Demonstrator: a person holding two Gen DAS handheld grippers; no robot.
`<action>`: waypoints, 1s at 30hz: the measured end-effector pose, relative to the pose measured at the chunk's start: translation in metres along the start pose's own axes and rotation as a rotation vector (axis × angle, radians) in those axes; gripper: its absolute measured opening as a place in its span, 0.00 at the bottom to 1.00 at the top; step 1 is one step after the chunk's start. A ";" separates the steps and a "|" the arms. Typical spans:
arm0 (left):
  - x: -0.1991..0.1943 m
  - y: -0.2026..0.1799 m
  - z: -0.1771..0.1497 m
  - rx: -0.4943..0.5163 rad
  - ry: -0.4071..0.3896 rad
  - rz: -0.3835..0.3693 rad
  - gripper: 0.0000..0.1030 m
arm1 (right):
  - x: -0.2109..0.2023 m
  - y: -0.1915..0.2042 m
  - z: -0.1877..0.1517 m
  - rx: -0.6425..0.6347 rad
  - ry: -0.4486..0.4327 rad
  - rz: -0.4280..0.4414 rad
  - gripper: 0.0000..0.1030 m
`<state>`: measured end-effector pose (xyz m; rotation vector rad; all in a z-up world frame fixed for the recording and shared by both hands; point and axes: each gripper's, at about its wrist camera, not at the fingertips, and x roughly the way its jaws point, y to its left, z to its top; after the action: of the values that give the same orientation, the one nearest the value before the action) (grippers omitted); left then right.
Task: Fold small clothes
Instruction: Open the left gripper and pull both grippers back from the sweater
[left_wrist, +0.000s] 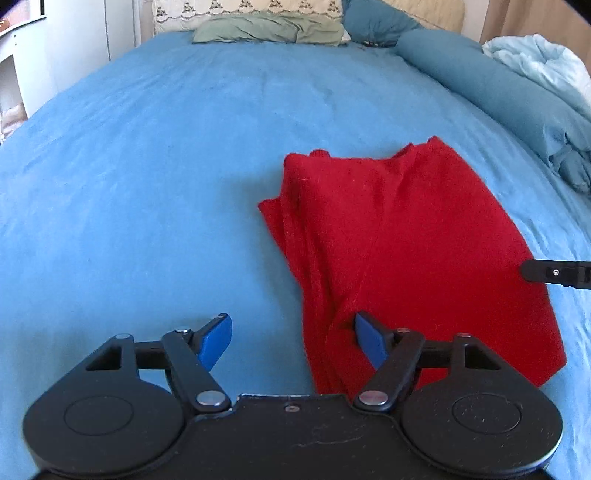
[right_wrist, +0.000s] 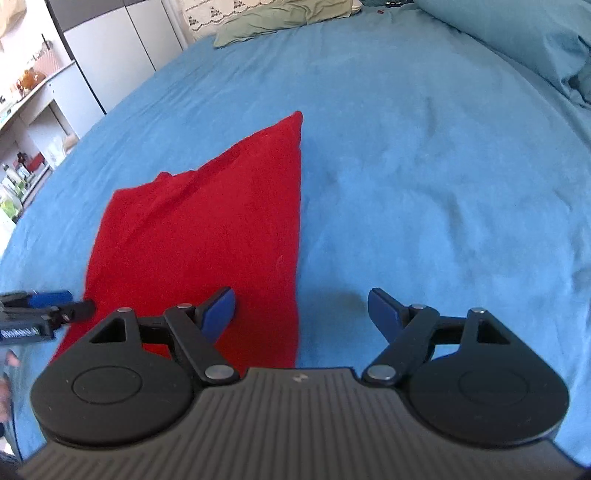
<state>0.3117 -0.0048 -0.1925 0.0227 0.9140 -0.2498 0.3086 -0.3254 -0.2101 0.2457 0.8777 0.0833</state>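
Observation:
A red knit garment (left_wrist: 406, 236) lies folded lengthwise on the blue bed sheet (left_wrist: 147, 184); it also shows in the right wrist view (right_wrist: 199, 236). My left gripper (left_wrist: 293, 338) is open and empty, straddling the garment's near left edge, with its right finger over the cloth. My right gripper (right_wrist: 303, 314) is open and empty, straddling the garment's near right edge, with its left finger over the cloth. The right gripper's tip (left_wrist: 554, 275) shows at the right of the left wrist view. The left gripper (right_wrist: 40, 314) shows at the left of the right wrist view.
Pillows (left_wrist: 266, 26) lie at the head of the bed. A bunched teal duvet (left_wrist: 517, 96) runs along the right side. White cupboards and shelves (right_wrist: 55, 92) stand beyond the bed's left edge.

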 end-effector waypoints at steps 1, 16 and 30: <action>-0.006 -0.001 0.001 -0.002 -0.007 0.006 0.75 | -0.004 0.001 0.000 0.009 -0.007 0.002 0.92; -0.219 -0.039 0.004 -0.038 -0.277 0.140 1.00 | -0.215 0.065 0.000 -0.093 -0.210 -0.030 1.00; -0.305 -0.080 -0.091 -0.026 -0.243 0.176 1.00 | -0.319 0.088 -0.094 -0.112 -0.152 -0.190 1.00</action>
<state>0.0450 -0.0089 -0.0013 0.0479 0.6686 -0.0745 0.0356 -0.2779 -0.0067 0.0622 0.7391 -0.0628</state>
